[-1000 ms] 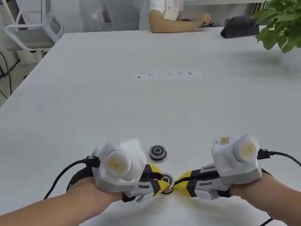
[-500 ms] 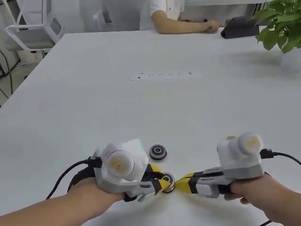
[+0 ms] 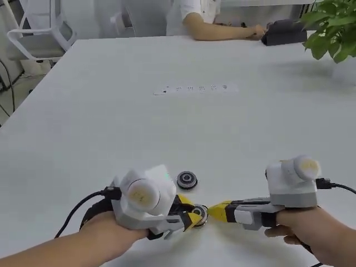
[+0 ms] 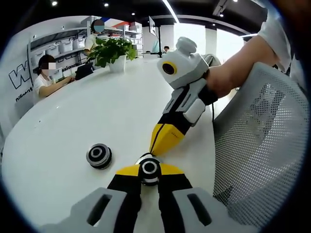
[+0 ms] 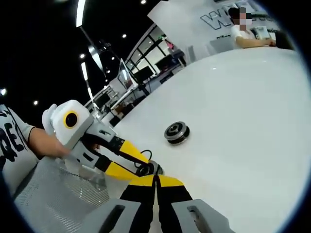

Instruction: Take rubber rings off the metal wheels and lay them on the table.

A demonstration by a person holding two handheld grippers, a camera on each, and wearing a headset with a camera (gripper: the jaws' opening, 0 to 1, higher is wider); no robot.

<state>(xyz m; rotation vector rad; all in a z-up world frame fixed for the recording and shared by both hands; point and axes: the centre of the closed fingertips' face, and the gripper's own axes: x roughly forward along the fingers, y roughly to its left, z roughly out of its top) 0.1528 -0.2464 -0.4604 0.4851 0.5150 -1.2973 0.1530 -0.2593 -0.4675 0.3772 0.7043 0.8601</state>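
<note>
A small metal wheel with a black rubber ring [image 3: 198, 213] [image 4: 149, 167] is clamped between the yellow jaws of my left gripper [image 3: 194, 216] [image 4: 149, 172], low over the table's near edge. My right gripper [image 3: 212, 211] [image 5: 155, 178] points at it from the right, jaws shut, with its tips against the wheel's rim [image 5: 150, 169]. I cannot tell whether those tips pinch the ring. The right gripper's yellow tips [image 4: 155, 147] reach in from above in the left gripper view. A second ringed wheel [image 3: 187, 179] [image 4: 99, 155] [image 5: 176, 132] lies flat on the white table [image 3: 167, 128], just beyond the grippers.
A flush socket strip [image 3: 194, 88] sits mid-table. A person's arm [image 3: 222, 29] and a black case [image 3: 283, 31] rest at the far edge, with a green plant [image 3: 331, 28] at the far right. A mesh chair back [image 4: 262, 145] stands close behind me.
My right hand has slid to the right and its gripper has levelled out, tips still at the wheel. The left gripper and the loose wheel have stayed put.
</note>
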